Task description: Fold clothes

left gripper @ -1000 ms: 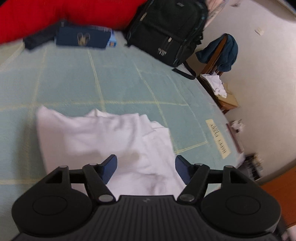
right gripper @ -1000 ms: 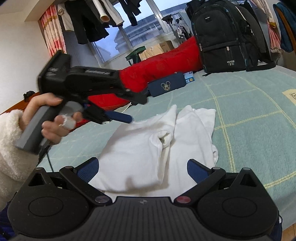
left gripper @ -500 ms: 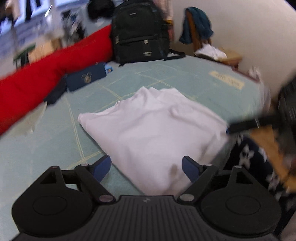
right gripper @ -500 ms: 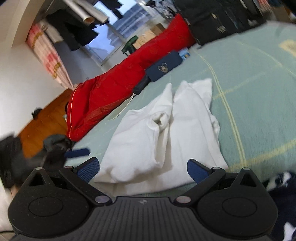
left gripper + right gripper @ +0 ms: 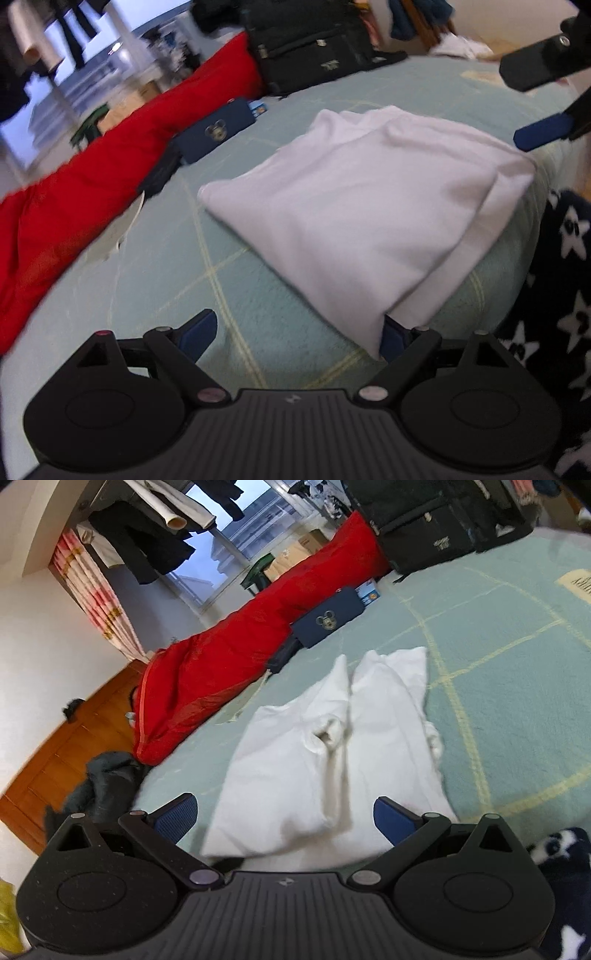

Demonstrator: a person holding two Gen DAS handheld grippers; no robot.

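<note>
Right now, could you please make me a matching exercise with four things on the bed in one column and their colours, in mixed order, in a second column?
Things:
1. folded garment
2. sleeping bag
3. backpack
4. Mickey pouch

Colours:
a. black
b. navy blue
c. white
d. red

Pairs: 1-c, 2-d, 3-a, 4-b

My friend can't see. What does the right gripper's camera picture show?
A folded white garment lies on a pale green bed cover, just ahead of the open right gripper. Behind it sit a red duvet and a black backpack.
</note>
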